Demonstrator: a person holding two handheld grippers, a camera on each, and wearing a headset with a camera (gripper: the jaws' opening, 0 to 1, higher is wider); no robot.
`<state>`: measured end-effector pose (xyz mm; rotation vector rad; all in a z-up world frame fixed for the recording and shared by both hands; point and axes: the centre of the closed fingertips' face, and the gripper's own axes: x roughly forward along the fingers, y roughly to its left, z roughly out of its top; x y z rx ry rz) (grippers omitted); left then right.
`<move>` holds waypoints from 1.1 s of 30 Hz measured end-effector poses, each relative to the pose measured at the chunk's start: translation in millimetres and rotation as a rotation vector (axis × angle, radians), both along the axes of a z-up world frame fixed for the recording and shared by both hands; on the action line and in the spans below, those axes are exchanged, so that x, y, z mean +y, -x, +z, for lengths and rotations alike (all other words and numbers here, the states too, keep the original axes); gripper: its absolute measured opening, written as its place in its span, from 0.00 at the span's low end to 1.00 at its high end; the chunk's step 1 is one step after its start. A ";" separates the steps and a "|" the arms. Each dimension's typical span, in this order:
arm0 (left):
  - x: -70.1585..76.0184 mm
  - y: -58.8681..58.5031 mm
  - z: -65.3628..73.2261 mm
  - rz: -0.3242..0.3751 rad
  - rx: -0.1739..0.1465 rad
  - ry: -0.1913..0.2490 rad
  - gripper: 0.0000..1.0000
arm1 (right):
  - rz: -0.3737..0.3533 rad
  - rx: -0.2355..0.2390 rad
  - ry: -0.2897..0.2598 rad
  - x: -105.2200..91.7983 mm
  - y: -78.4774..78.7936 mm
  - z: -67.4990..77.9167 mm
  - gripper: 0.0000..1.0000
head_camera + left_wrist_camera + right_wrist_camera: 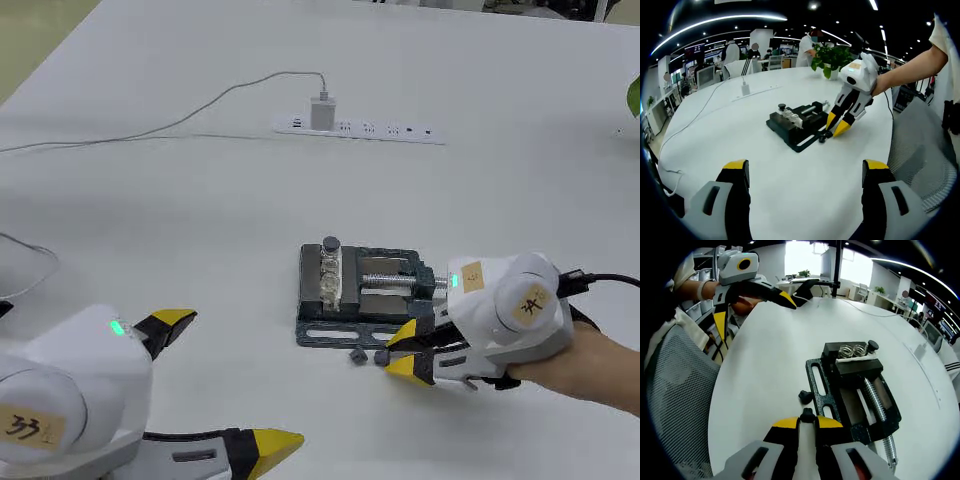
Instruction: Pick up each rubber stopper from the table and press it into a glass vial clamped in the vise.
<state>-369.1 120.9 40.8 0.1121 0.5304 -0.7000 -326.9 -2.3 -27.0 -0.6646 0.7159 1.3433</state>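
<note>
Now the right gripper (807,424) pinches a rubber stopper (807,414) beside the vise (856,371).

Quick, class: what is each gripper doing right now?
Left gripper: open, empty.
Right gripper: shut on a rubber stopper beside the vise.

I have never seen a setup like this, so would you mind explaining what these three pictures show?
There is no robot: a person holds a two-jaw, yellow-tipped tool in each hand. The head view comes from a camera on the person's head; the other two come from cameras riding on the left tool and the right tool. On the white table stands a black metal vise clamping clear glass vials, one already stoppered. Beside it lie a loose dark rubber stopper and a second stopper between the right tool's tips; whether it is pinched yet, I cannot tell. The left tool is open and holds nothing.
</note>
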 end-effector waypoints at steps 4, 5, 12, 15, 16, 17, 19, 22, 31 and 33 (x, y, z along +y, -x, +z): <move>-0.4 -0.1 -0.3 -0.001 0.000 0.000 0.92 | -0.010 0.005 -0.004 0.1 -0.1 0.2 0.07; -0.5 -0.1 -0.2 -0.001 -0.001 0.001 0.92 | -0.016 0.008 -0.007 0.3 -0.2 0.3 0.07; -0.7 0.0 -0.1 0.001 -0.003 0.003 0.92 | -0.039 0.026 -0.020 1.1 0.0 1.3 0.07; -0.7 0.1 0.0 0.003 -0.003 0.005 0.92 | -0.042 0.023 -0.021 1.2 -0.5 2.7 0.07; -0.8 0.2 -0.1 0.003 -0.003 0.005 0.92 | -0.045 0.030 -0.024 1.4 0.0 3.3 0.07; -0.9 0.2 0.1 0.003 -0.003 0.006 0.92 | -0.047 0.029 -0.025 1.3 -0.4 3.5 0.07; -1.1 0.2 -0.1 0.003 -0.004 0.006 0.92 | -0.048 0.028 -0.025 0.9 -0.2 5.0 0.07; -2.2 0.8 -1.4 -0.005 -0.001 0.004 0.91 | -0.049 0.029 -0.031 0.1 1.1 8.5 0.07; -17.9 2.7 -5.4 -0.126 -0.019 -0.061 0.84 | -0.029 0.051 -0.027 -2.2 12.7 25.4 0.07; -23.0 2.0 -6.8 -0.163 -0.028 -0.090 0.83 | -0.019 0.056 -0.027 -2.0 16.7 29.8 0.07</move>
